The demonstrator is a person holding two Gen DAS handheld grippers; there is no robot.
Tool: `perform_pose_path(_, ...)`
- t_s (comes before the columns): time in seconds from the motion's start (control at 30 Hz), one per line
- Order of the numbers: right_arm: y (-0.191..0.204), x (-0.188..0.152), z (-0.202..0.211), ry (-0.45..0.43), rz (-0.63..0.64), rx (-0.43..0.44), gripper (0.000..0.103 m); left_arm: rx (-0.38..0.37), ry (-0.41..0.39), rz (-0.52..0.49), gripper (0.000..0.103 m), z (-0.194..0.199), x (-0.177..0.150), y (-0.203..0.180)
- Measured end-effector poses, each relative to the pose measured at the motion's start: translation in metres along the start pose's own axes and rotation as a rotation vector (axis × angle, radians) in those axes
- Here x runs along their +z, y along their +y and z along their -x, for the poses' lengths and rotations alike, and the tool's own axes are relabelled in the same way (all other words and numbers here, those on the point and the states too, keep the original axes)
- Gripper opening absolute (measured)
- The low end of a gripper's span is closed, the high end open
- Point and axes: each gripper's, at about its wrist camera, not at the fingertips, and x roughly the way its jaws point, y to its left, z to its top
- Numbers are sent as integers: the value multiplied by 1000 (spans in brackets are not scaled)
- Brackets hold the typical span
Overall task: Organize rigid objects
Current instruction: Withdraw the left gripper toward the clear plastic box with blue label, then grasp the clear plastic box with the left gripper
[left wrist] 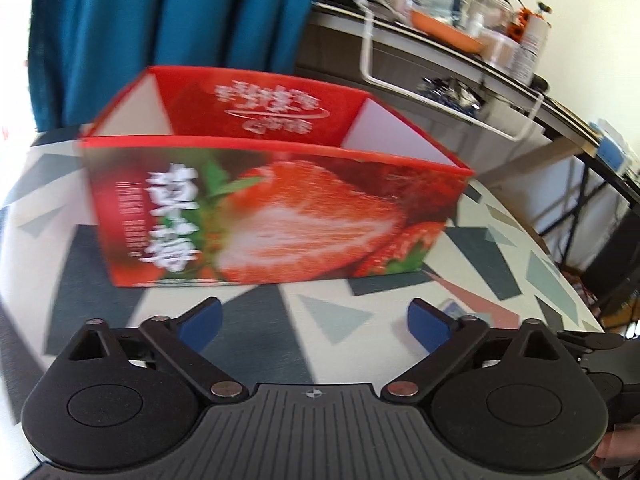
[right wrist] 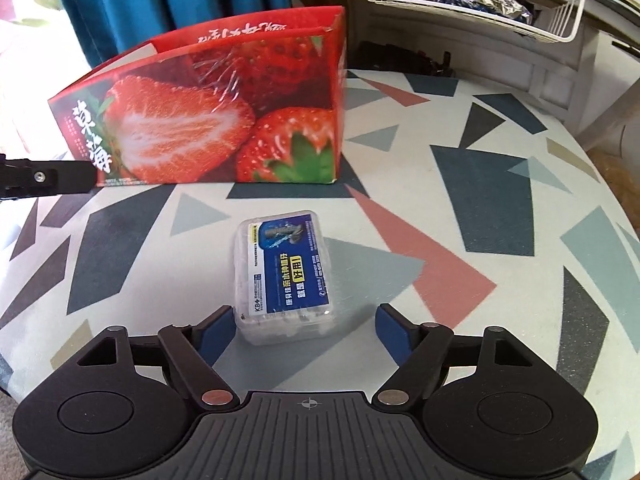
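A red open-topped strawberry-print box (left wrist: 264,208) stands on the patterned table (left wrist: 344,320), just ahead of my left gripper (left wrist: 314,318), which is open and empty. The box looks empty inside. In the right wrist view the same box (right wrist: 216,116) stands at the back left. A clear plastic case with a blue label (right wrist: 286,276) lies flat on the table (right wrist: 500,208), its near end between the blue pads of my right gripper (right wrist: 304,330). The right gripper is open, its pads apart from the case. A corner of the case (left wrist: 452,306) shows beside the left gripper's right pad.
A white wire basket (right wrist: 472,0) holding dark wrapped items hangs from a cluttered shelf behind the table. Blue curtains (left wrist: 168,20) hang behind the box. The table's curved edge (right wrist: 616,208) runs along the right. Part of the left gripper (right wrist: 44,178) juts in at the left.
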Motion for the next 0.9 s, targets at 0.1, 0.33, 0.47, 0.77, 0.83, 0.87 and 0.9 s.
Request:
perform_pose_path(0.1, -2, 0, 0, -6, 13, 5, 70, -58, 36, -24, 87, -20, 5, -14)
perform_pose_path(0.33, -11, 1, 0, -15, 21, 20, 63, -178, 127, -52, 80, -73, 9, -49)
perform_pose_path(0.47, -16, 2, 0, -24, 15, 25, 52, -233, 164, -39, 71, -93, 8, -59)
perform_pose_path(0.77, -17, 8, -7, -43, 36, 42, 47, -257, 192, -29, 56, -110, -1, -65)
perform_pose_path(0.83, -15, 9, -9, -47, 46, 43, 46, -267, 190, -21, 48, -109, -1, -63)
perform_pose_path(0.87, -15, 10, -10, -48, 51, 43, 44, -258, 189, -20, 47, -107, 0, -60)
perform_pose_path(0.9, -13, 11, -11, -49, 57, 43, 42, -251, 186, -23, 47, -105, 0, -60)
